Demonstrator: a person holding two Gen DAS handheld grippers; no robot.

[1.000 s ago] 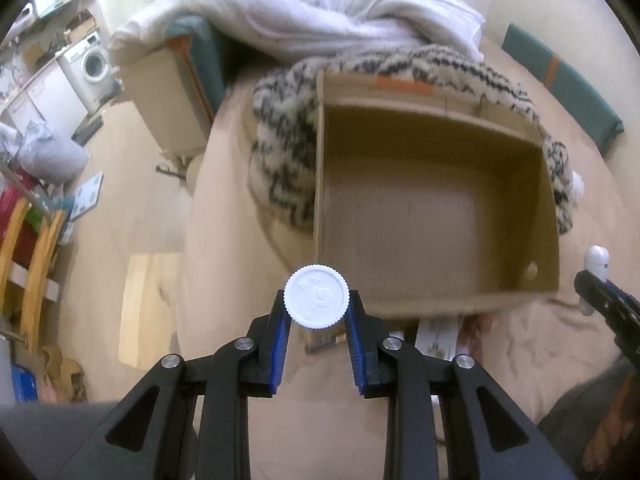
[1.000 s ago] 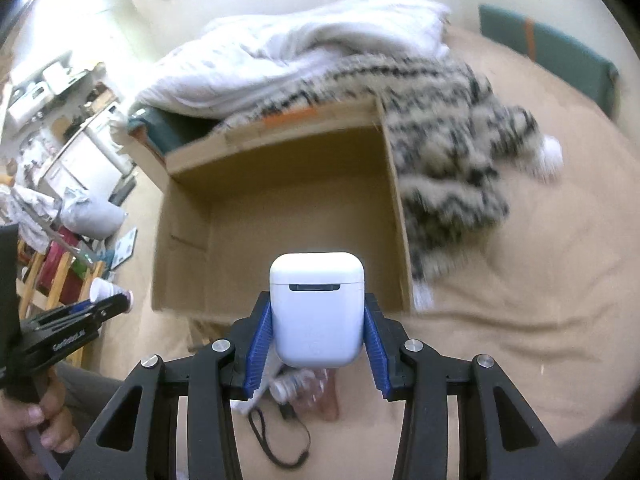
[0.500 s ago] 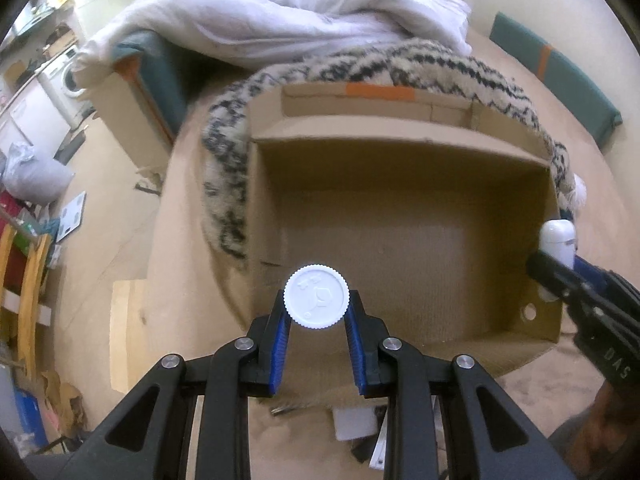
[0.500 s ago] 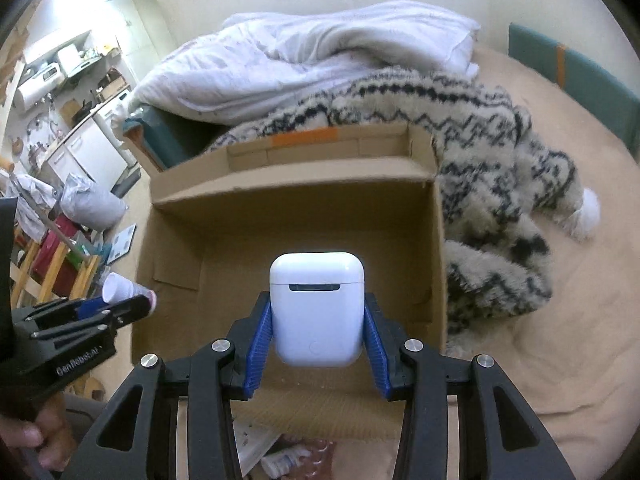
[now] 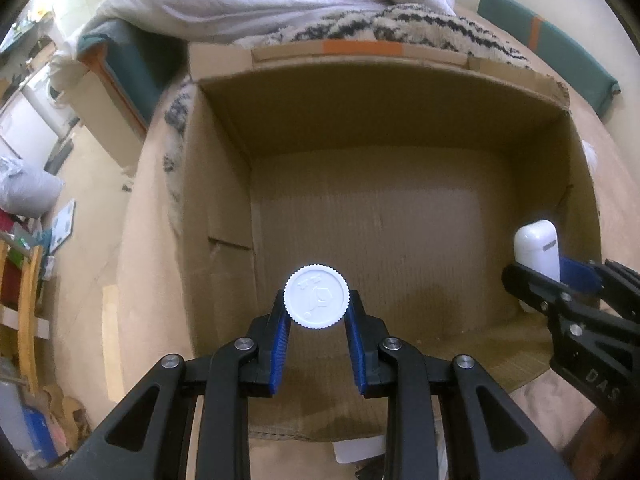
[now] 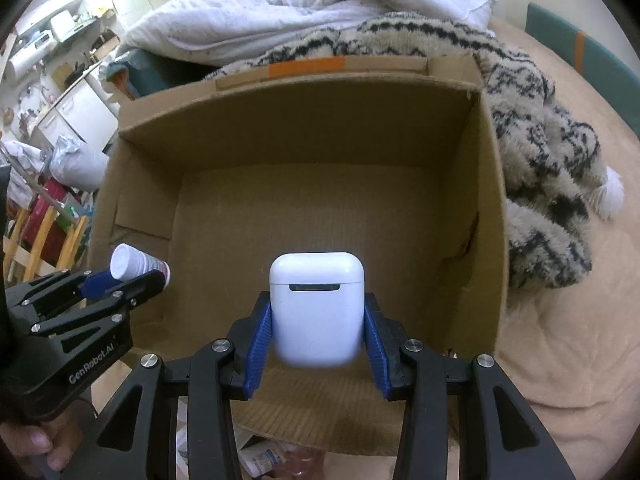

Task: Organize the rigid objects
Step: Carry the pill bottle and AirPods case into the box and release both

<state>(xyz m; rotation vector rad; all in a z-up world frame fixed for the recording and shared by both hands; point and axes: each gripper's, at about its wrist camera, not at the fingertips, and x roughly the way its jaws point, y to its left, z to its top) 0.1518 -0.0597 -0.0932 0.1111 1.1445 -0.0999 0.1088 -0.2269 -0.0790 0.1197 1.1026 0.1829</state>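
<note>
Cardboard box (image 5: 400,248), loading from above
My left gripper (image 5: 316,312) clamps a small bottle (image 5: 316,296), right gripper (image 6: 318,320) an earbud case (image 6: 316,308); box floor lies directly below both.

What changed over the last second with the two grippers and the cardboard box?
Both grippers advanced and sank from short of the cardboard box to over its opening: the left gripper carrying the white-capped bottle, the right gripper carrying the white earbud case. Nothing was released or newly grasped. Both grips stayed clamped, and the box, still holding nothing, stayed on the bed beside the patterned blanket.
</note>
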